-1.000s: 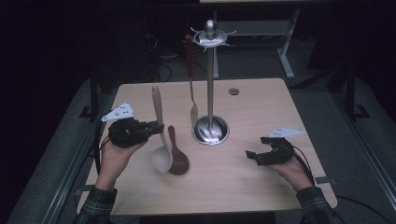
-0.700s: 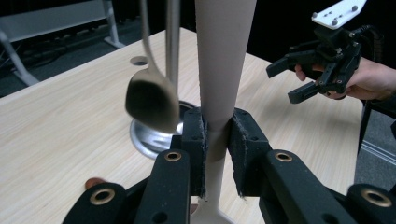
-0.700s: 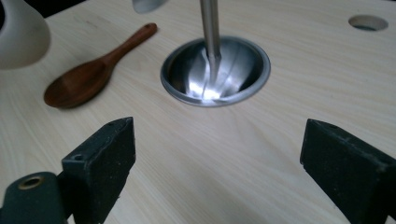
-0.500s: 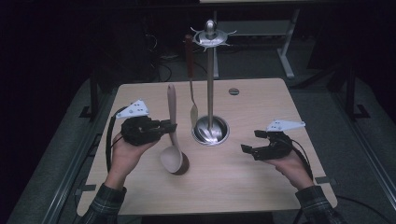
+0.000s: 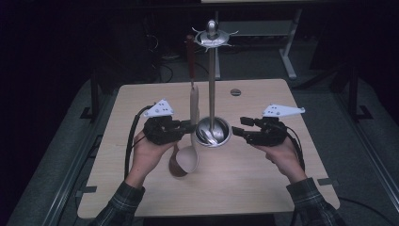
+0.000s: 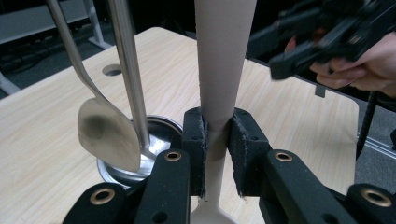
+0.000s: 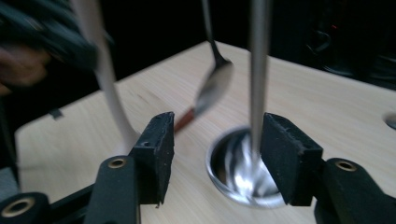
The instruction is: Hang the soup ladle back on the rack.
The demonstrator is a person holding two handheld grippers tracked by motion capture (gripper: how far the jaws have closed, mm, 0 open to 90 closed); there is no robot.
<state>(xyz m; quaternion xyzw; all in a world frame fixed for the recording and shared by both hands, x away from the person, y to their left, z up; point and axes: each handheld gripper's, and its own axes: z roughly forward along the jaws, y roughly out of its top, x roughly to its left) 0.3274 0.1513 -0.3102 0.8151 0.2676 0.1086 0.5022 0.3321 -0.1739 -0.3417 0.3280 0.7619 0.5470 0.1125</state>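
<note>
The left tool (image 5: 187,126) was clamped on the neck of a pale beige spoon (image 5: 192,136), its handle pointing up and its bowl hanging just above the table (image 5: 263,183). In the left gripper view the two pads (image 6: 195,140) pressed the thin part of the handle (image 6: 223,60) from both sides, just below where it widened. The spoon stood just beside the metal stand (image 5: 212,89), whose round base (image 5: 212,133) sat near the middle of the table. A steel spoon (image 6: 105,126) already hung from the stand's top ring (image 5: 211,36), next to a utensil with a dark red handle (image 5: 190,52).

The right tool (image 5: 237,128) held nothing. Its jaws had just been closing and stood half open on either side of the pole (image 7: 258,70), no pad touching it.

The step in hand looked like hanging the beige spoon on the top ring. To do it well, the spoon should be lifted straight up, kept upright, and clear of the steel spoon so that one does not swing. The grip was low on the handle, so the top end could sway; a slow rise would help. The right tool could steady the pole, gently, because the stand is tall and narrow and might tip. Whether the beige handle has a hole for a hook could not be told.
</note>
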